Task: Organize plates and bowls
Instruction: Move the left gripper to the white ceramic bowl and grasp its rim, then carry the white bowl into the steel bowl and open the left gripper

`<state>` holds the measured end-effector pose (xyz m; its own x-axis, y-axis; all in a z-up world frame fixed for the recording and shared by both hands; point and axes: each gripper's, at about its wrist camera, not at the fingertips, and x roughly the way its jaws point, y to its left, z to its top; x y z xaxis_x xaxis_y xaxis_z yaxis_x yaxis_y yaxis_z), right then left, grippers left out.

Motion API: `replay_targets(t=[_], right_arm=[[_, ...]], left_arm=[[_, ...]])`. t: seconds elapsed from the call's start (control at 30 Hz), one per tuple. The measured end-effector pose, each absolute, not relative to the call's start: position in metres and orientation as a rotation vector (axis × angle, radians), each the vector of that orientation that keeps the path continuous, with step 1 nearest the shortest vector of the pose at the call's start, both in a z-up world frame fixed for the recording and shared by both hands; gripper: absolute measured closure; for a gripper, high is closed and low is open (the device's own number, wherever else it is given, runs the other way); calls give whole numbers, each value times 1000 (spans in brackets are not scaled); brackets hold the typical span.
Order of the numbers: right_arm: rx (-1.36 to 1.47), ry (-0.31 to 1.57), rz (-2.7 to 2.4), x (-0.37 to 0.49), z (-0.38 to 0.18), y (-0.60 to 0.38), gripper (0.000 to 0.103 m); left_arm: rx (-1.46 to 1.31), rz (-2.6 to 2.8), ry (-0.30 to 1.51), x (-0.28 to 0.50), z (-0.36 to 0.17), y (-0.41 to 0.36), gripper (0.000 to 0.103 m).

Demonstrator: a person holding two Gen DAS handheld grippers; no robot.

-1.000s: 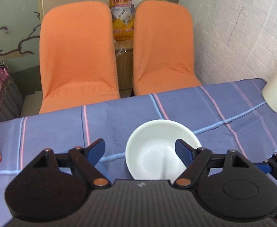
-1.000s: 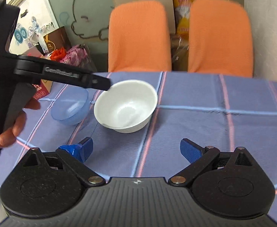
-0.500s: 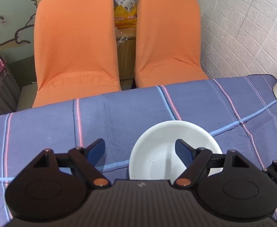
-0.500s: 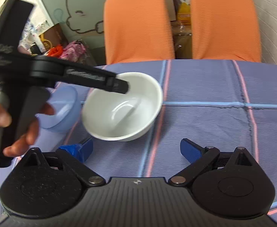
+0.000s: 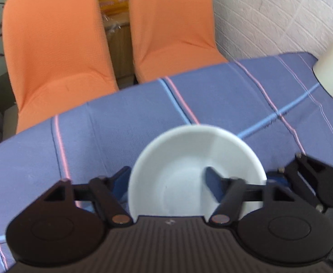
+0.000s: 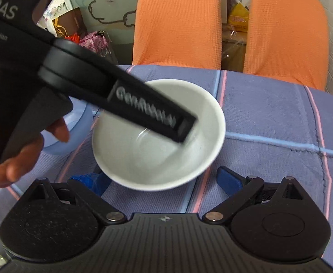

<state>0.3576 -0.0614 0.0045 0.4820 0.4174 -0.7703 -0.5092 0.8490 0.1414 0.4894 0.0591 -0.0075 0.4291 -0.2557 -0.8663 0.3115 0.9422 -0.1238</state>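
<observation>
White bowl (image 5: pixel 196 170) sits near-centre on the bench (image 5: pixel 121 118), lifted or tilted a bit, can't tell for sure. Left gripper (image 5: pixel 166 182) has it by the left rim: one pad outside the wall, other pad inside the cavity, jaws closed down onto the wall. In the right wrist view the left gripper's arm lies across the bowl (image 6: pixel 157 136). Right gripper (image 6: pixel 164 179) hangs just near of the bowl, jaws wide apart, holding nothing.

Handling, as a guess: bowl looks glazed ceramic or hard plastic, so stiff, smooth, slippery, prob chips if dropped. Rim pinch is the sensible hold; keep it level.

Bowl is empty. Blue translucent bowl (image 6: pixel 75 122) to the left, partly hidden by the hand (image 6: pixel 18 157); contents can't be seen.
</observation>
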Motion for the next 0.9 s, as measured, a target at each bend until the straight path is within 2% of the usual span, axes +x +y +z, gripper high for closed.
replay_targets(t=[0.07,0.17,0.53,0.9], right_arm=[[-129,850,581,355,4,-60,18],[-154,783,583,351,3,-57,19],[-153,756,596,347,16,-52,19],[-200,672,584,287,70,-72,19]], left_arm=[[77,-362,1058,486,-7,57,55],[60,-359,1070,483,-6,60,56],[43,-343,1037,462,5,62,55],[-4,-352,940,374,65,40,55]])
